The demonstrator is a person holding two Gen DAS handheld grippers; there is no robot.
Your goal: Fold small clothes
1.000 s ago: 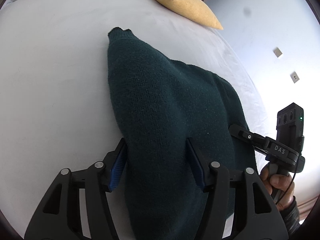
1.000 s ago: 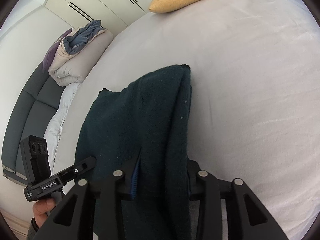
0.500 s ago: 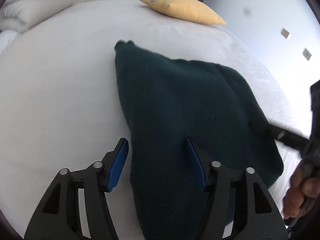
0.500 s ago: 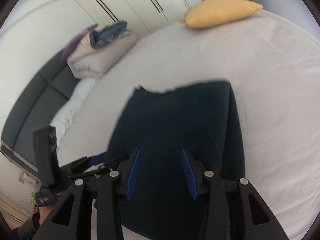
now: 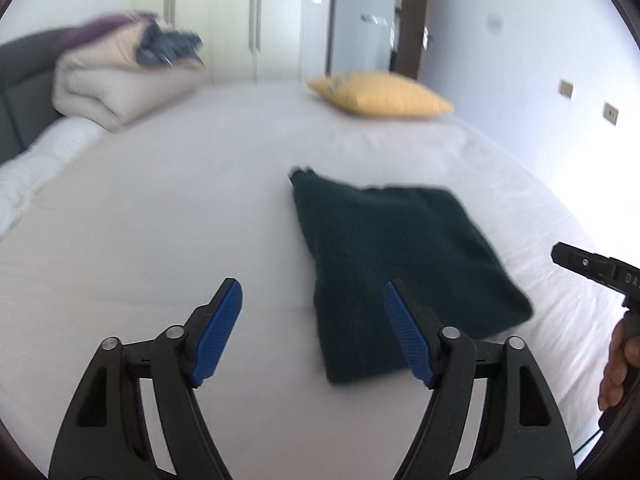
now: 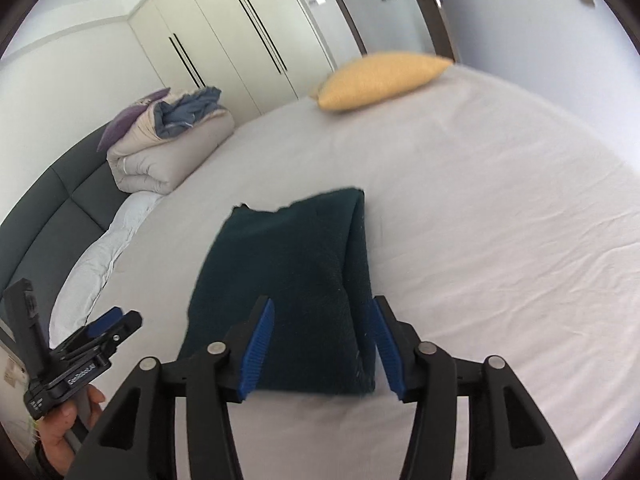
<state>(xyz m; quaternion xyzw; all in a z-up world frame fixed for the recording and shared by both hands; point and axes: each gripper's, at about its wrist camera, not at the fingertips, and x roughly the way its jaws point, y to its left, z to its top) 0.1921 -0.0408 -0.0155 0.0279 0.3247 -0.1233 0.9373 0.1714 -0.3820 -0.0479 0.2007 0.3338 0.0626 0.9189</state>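
**Both grippers let go of the folded garment**

The dark green garment (image 5: 400, 264) lies folded in a compact rectangle on the white bed (image 5: 160, 220), about in the middle of the sheet and nearer to the front edge than to the far edge, where a yellow pillow (image 5: 380, 94) rests. A rolled duvet (image 6: 168, 152) sits at the left side of the bed, near the headboard.

The left gripper (image 5: 312, 332) stands wide, and its jaws have just been opening; between the blue pads there is only sheet and one near corner of the garment seen behind them, nothing pinched. The right gripper (image 6: 322, 346) is at a middle width, its jaws also have just been opening. The near edge of the garment shows between its pads, but the pads do not press on it, as far as I can judge. Both views are a little blurred.

The step in hand seems to be the release after a fold. To do it well, each gripper should be fully free of the knit before it goes away, so no loop of the fabric catches on a pad and pulls the fold open. The thick folded edge on the right side looks a bit raised; a light press there could flatten it. The person's hand (image 6: 60, 420) holds the left tool low at the front edge.
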